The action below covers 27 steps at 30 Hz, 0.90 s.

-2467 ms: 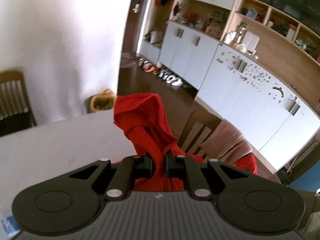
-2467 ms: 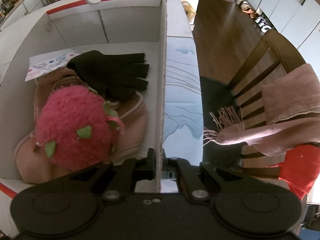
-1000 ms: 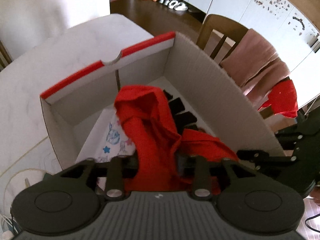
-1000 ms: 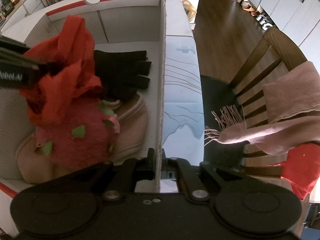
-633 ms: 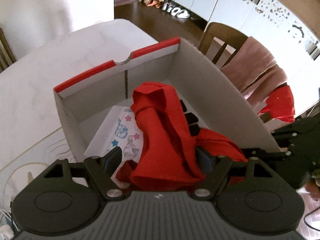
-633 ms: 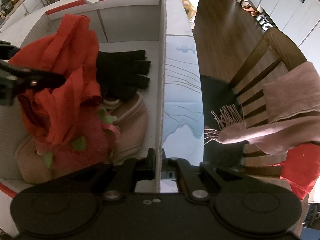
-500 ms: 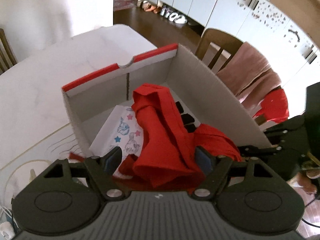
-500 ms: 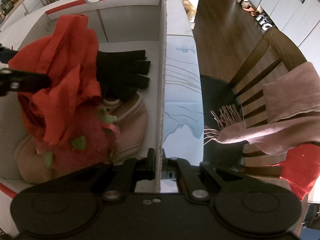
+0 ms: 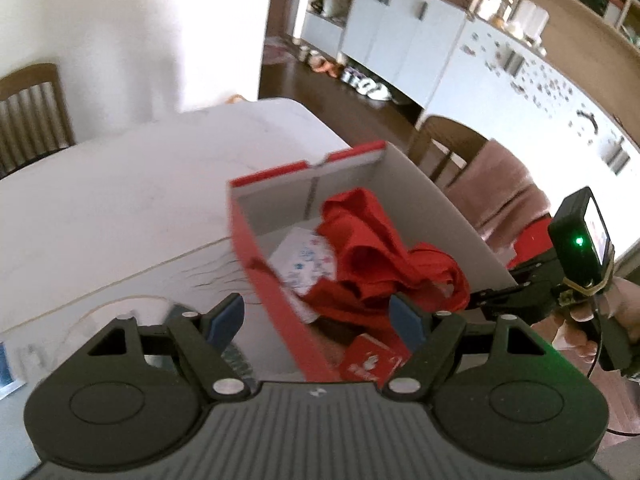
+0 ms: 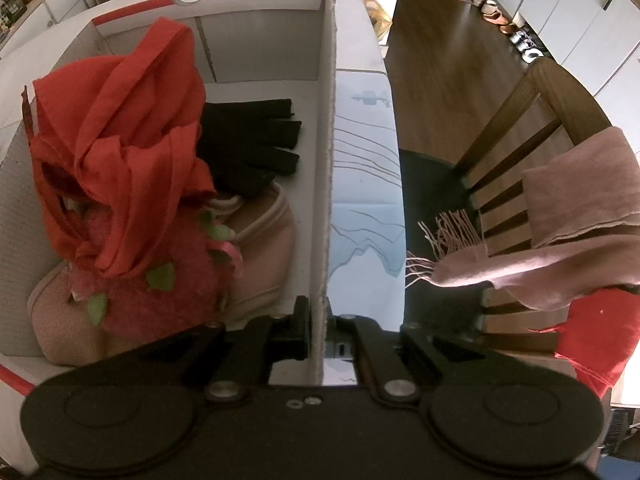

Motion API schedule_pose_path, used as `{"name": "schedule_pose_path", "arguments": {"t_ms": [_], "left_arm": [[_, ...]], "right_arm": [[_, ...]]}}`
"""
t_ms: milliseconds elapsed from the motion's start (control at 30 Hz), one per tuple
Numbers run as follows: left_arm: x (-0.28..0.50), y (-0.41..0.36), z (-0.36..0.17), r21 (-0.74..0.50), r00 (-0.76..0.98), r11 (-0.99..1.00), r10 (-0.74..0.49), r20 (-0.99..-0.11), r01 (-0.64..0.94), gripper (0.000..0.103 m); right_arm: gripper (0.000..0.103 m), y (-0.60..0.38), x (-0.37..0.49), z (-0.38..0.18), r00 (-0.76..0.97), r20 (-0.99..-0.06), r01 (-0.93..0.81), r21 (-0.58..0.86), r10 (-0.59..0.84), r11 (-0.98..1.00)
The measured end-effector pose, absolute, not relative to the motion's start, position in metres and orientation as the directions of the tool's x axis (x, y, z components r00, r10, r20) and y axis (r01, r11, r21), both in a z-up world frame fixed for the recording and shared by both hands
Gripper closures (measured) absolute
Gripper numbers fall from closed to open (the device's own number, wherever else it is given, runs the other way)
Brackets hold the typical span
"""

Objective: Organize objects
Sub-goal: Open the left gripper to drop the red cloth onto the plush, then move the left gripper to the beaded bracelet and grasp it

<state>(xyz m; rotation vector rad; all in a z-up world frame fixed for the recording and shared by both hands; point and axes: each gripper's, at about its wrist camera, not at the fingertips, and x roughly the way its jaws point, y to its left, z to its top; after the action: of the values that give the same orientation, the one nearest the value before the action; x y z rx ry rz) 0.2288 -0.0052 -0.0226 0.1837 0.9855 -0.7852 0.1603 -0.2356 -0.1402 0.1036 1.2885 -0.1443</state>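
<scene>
In box (image 10: 326,128): red cloth (image 10: 120,140), gloves (image 10: 256,140) | left gripper (image 9: 318,318) wide, empty | right gripper (image 10: 318,328) pinching wall

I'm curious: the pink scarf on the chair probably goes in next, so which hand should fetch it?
Left, probably. The left gripper is open and empty; the right gripper is shut on the box wall.

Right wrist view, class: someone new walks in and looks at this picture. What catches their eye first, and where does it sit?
The crumpled red cloth stands out first, heaped in the cardboard box on top of a pink strawberry plush. Beside it, black gloves lie against the box's right wall, which the right gripper clamps in its jaws. Outside the box, a pink fringed scarf drapes over a wooden chair.
</scene>
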Motion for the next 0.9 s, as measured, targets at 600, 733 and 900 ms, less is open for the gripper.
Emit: {"name": "schedule_pose_path", "arguments": {"t_ms": [600,733,900], "left_arm": [[0.24,0.146,-0.019,-0.09,0.48,0.894,-0.317,-0.818,0.438,0.017],[0.24,0.165,-0.043,-0.086,0.466,0.917,-0.276,-0.84,0.389,0.008],[0.235,0.174,-0.083,-0.056,0.432,0.935,-0.215,-0.876,0.351,0.004]], "right_arm": [[0.099,-0.232,0.162,-0.136,0.261,-0.963,0.168,-0.024,-0.068,0.986],[0.098,-0.231,0.163,-0.136,0.26,-0.963,0.171,-0.028,-0.072,0.985],[0.096,-0.229,0.162,-0.136,0.26,-0.963,0.17,-0.032,-0.076,0.985]]}}
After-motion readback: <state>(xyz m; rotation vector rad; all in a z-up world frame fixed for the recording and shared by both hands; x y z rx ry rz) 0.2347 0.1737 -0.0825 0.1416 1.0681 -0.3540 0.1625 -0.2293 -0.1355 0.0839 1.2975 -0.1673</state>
